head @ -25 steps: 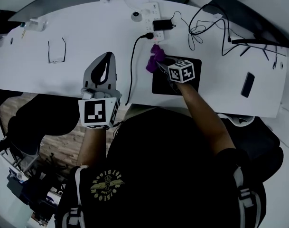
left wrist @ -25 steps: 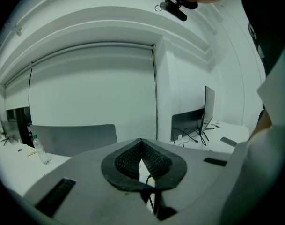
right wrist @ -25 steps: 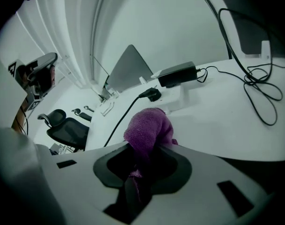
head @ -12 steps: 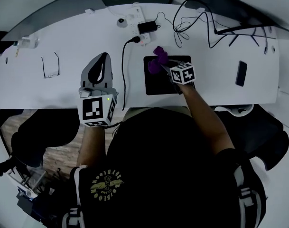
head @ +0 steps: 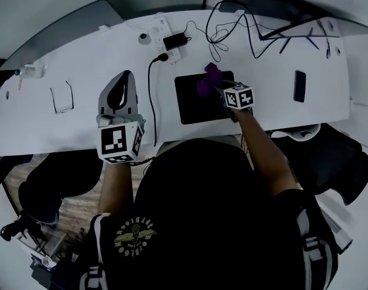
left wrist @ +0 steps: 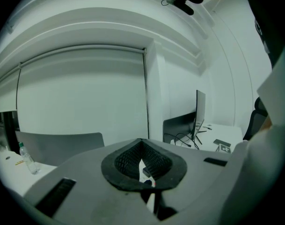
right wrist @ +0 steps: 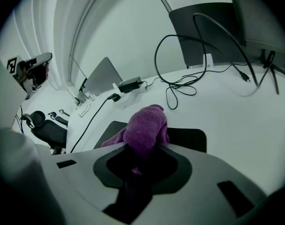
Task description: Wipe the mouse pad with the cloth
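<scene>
The black mouse pad lies on the white desk in front of me. A purple cloth is bunched over the pad's far edge, right of its middle, and my right gripper is shut on it. In the right gripper view the cloth fills the jaws, with the mouse pad just beyond and below it. My left gripper rests on the desk left of the pad, pointing away from me, jaws together with nothing between them. The left gripper view shows its jaws against a white wall.
A black cable runs down the desk between the left gripper and the pad, from a power strip. Tangled cables and a monitor are at the back right. A phone lies right, eyeglasses left.
The right gripper has carried the cloth rightward along the pad's far edge, from near its far left corner. The head camera has shifted. The left gripper stays put.
</scene>
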`<state>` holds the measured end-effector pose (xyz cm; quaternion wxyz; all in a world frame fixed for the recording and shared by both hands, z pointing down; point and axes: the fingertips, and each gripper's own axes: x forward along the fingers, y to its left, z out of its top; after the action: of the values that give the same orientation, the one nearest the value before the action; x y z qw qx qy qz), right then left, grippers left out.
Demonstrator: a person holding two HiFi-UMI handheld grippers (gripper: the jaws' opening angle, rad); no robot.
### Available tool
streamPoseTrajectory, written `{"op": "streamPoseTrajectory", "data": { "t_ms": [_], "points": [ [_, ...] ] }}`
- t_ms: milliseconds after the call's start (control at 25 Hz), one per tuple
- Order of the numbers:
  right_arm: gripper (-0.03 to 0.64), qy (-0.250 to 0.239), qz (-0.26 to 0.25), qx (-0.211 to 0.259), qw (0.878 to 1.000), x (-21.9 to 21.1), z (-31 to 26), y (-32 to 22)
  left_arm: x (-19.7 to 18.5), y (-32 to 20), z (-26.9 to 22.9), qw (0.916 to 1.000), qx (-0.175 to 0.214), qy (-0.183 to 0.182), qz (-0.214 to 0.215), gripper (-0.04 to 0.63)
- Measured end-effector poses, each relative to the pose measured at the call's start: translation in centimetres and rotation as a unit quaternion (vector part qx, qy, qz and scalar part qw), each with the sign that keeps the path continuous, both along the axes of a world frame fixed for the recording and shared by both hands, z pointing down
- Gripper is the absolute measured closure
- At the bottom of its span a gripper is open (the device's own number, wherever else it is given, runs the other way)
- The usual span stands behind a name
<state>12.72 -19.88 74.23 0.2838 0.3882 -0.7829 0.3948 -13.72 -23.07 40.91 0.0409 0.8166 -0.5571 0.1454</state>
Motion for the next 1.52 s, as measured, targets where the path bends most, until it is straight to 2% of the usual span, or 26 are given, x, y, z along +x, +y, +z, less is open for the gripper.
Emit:
{"op": "streamPoseTrajectory", "data": {
  "t_ms": [400,480,560,720,920,1200,1320,1440,1520],
  "points": [
    [0.526,0.037,0.072,-0.02,0.997,7.6,0.4,1.2,-0.1,0.8,-1.4,0.9999,0.011,-0.003,0.0,0.594],
    [0.526,0.04,0.084,-0.023,0.995,8.4,0.3,1.6,-0.7,1.1,-1.7,0.9999,0.012,-0.004,-0.003,0.593],
    [0.529,0.037,0.074,-0.006,0.997,8.1,-1.0,1.8,-1.1,1.4,-2.0,0.9999,0.013,-0.005,-0.004,0.592],
    [0.529,-0.002,0.032,0.04,0.999,5.3,-5.2,2.8,-1.1,2.0,-2.3,0.9999,0.014,-0.004,0.001,0.593],
    [0.529,-0.072,0.021,0.046,0.996,0.8,-9.0,5.5,-0.8,2.7,-2.0,0.9998,0.013,-0.002,0.018,0.592],
    [0.529,-0.135,-0.049,0.02,0.989,-8.0,-10.2,9.2,-1.4,3.9,-2.0,0.9993,0.011,-0.009,0.034,0.594],
    [0.529,-0.141,-0.079,-0.002,0.987,-11.0,-9.3,10.2,-2.3,4.6,-2.1,0.9994,0.01,-0.012,0.032,0.593],
    [0.529,-0.149,-0.085,-0.035,0.985,-13.2,-8.0,10.4,-3.3,5.2,-1.8,0.9995,0.008,-0.014,0.028,0.594],
    [0.529,-0.126,-0.097,-0.05,0.986,-13.8,-6.2,10.8,-3.8,5.6,-1.5,0.9995,0.005,-0.015,0.027,0.594]
  ]
}}
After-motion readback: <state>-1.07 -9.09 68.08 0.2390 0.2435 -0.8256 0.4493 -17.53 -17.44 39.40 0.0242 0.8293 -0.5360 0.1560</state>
